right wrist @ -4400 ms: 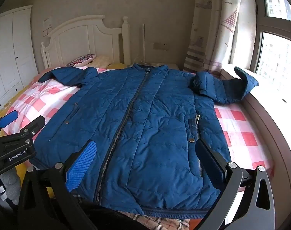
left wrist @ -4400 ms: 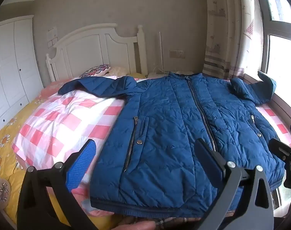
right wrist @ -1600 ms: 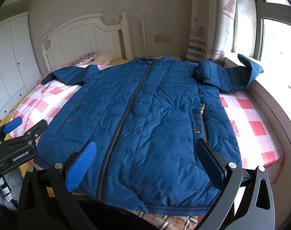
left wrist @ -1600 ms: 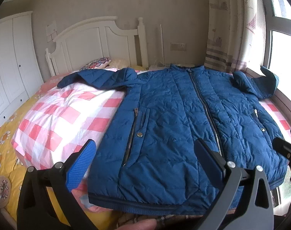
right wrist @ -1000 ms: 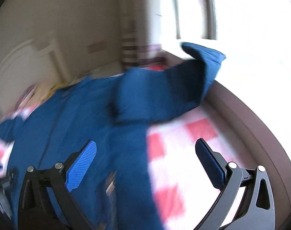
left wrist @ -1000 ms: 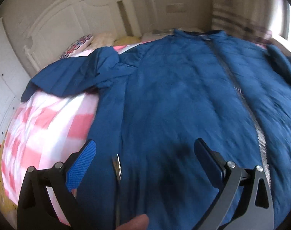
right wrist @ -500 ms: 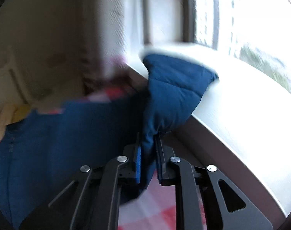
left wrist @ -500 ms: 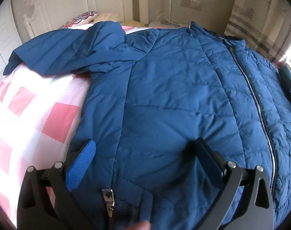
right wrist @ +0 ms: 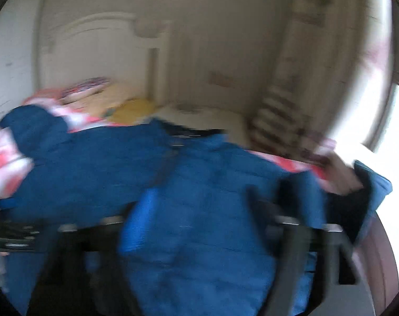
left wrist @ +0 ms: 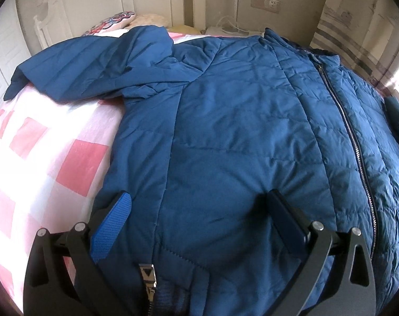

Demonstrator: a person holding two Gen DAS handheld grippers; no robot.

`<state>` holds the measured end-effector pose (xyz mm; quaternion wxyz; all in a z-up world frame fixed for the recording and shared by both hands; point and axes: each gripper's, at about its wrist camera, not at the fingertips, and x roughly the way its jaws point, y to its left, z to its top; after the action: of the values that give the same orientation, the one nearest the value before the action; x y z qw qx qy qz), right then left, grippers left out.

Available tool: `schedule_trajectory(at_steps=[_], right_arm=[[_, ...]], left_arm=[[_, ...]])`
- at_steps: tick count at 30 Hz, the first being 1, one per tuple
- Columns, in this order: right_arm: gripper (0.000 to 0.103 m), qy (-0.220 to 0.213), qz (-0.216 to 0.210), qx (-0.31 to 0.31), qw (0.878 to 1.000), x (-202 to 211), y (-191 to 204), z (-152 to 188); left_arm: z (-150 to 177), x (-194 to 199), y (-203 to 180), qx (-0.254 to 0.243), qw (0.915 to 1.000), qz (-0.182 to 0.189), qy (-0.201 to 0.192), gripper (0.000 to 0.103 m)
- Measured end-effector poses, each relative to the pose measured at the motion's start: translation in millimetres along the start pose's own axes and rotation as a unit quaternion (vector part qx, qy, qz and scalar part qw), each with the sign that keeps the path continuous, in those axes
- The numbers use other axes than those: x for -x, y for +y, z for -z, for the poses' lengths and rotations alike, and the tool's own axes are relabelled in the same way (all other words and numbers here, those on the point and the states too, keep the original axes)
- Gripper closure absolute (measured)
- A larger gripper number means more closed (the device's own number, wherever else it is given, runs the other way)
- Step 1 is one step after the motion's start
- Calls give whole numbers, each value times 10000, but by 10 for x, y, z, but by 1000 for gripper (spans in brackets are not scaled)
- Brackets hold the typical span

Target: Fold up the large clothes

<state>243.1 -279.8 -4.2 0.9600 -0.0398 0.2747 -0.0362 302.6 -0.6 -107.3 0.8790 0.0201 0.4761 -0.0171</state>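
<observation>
A dark blue quilted jacket (left wrist: 238, 121) lies zipped, front up, on the bed. Its left sleeve (left wrist: 94, 68) stretches out over the checked duvet. My left gripper (left wrist: 199, 221) is open, low over the jacket's left front just above the pocket zip pull (left wrist: 146, 276), its fingertips (left wrist: 112, 221) touching the fabric. The right wrist view is blurred. There the right sleeve (right wrist: 212, 210) is drawn across the jacket body, its cuff (right wrist: 370, 192) hanging at the right. My right gripper (right wrist: 196, 223) has its jaws opening, wide apart, with sleeve fabric between them and no visible pinch.
Under the jacket lies a pink and white checked duvet (left wrist: 41, 158). A white headboard (left wrist: 94, 5) and pillows (left wrist: 115, 21) stand behind. A curtain (right wrist: 317, 79) and a bright window sill (right wrist: 378, 237) border the right side of the bed.
Half a second ago my right gripper was shut on the right sleeve near the sill; now it has swung left over the jacket with jaws spread. The left gripper has kept still.
</observation>
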Motion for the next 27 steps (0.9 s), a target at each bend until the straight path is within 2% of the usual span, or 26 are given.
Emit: schedule_trajectory(at_steps=[1, 3, 5, 6, 9, 11, 12, 13, 15, 16, 17, 19, 22, 25, 27], right_arm=[[22, -3, 302, -134, 9995, 25, -94, 12], [21, 27, 954, -487, 9942, 47, -559, 54], [19, 65, 1623, -886, 9827, 80, -1044, 102], [18, 218, 2048, -1258, 9704, 54, -1425, 176], [18, 767, 2453, -1950, 9465, -214, -2096, 301], [18, 1086, 2457, -2099, 9401, -443, -2399, 376], [18, 1191, 2445, -2114, 9388, -570, -2430, 365], [22, 1272, 2396, -2137, 9385, -664, -2495, 364], [52, 1251, 2078, -2166, 9456, -784, -2429, 299], [75, 1172, 1810, -2122, 9532, -803, -2380, 257], [78, 1051, 1700, -2059, 9580, -841, -2257, 180], [84, 542, 1271, -1894, 9721, -669, -2019, 52], [84, 79, 443, -1384, 9894, -386, -1472, -109], [84, 2, -546, -507, 9972, -197, -816, -167], [83, 232, -1152, 316, 9926, -144, -333, -85]], left_arm=[[3, 2, -1, -24, 10000, 3, 7, 2], [1, 2, -6, -60, 10000, 8, 13, 2], [1, 3, -7, -64, 10000, 11, 3, 2], [1, 4, -5, -59, 10000, 13, -6, 2], [6, 8, -9, -42, 10000, 14, -31, 2], [6, 9, -10, -39, 10000, 13, -37, 2], [7, 10, -9, -38, 10000, 15, -38, 2], [6, 11, -9, -35, 10000, 20, -39, 2], [7, 16, -3, -23, 10000, 45, -49, 2], [6, 19, 1, -17, 10000, 55, -52, 2], [5, 22, 4, -11, 10000, 62, -61, 2], [8, 28, 11, -15, 9999, 67, -78, 2], [11, 36, 23, 11, 9999, 102, -100, 2], [9, 50, 57, 88, 9997, 196, -138, 2], [6, 55, 87, 152, 9993, 292, -148, 2]])
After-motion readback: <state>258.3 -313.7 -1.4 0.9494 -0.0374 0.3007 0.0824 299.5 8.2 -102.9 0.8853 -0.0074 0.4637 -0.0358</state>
